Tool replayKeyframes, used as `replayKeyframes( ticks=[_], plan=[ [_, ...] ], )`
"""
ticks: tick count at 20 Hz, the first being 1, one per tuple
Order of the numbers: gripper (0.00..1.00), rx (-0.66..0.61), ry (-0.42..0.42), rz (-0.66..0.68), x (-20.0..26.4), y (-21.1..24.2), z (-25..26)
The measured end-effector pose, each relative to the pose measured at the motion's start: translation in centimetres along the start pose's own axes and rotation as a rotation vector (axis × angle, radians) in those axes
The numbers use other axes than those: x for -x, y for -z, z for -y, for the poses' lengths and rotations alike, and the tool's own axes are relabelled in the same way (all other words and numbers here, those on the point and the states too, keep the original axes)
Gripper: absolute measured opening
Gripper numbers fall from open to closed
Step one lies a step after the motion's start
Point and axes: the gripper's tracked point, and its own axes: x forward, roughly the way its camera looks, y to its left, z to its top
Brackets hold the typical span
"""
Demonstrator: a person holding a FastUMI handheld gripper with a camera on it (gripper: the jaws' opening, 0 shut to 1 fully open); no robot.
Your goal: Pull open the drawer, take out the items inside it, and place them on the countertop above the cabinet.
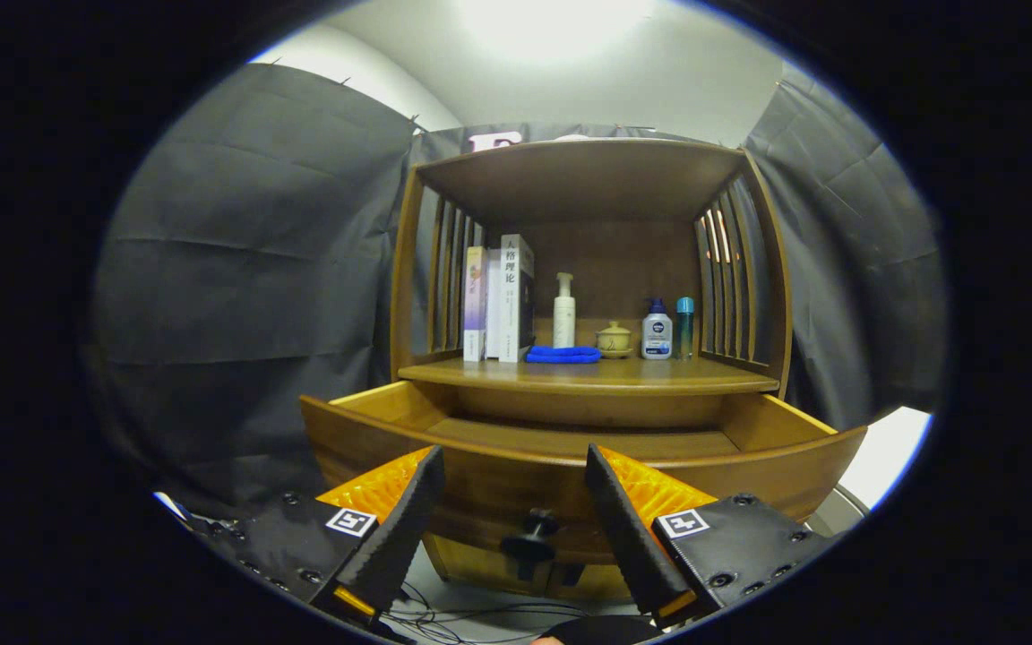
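Claw fingers stand apart with nothing gripped, one either side of the dark knob on the drawer, which sits pulled out across the lower middle of the frame. I can see only bare board inside (its near floor is hidden behind the front panel), so I'd lift and tip forward to look in before reaching. Above, at frame centre, the countertop carries books, a blue cloth and bottles.
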Motion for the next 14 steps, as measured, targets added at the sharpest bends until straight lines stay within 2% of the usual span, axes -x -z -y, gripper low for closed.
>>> replayKeyframes(
  ticks=[9,11,14],
  plan=[
    [0.95,-0.103,0.009,-0.179,-5.3,-2.6,4.9],
    [0.96,-0.107,-0.01,-0.215,-6.7,-3.1,5.4],
    [0.96,-0.122,-0.045,-0.35,-8.5,-1.8,5.8]
  ],
)
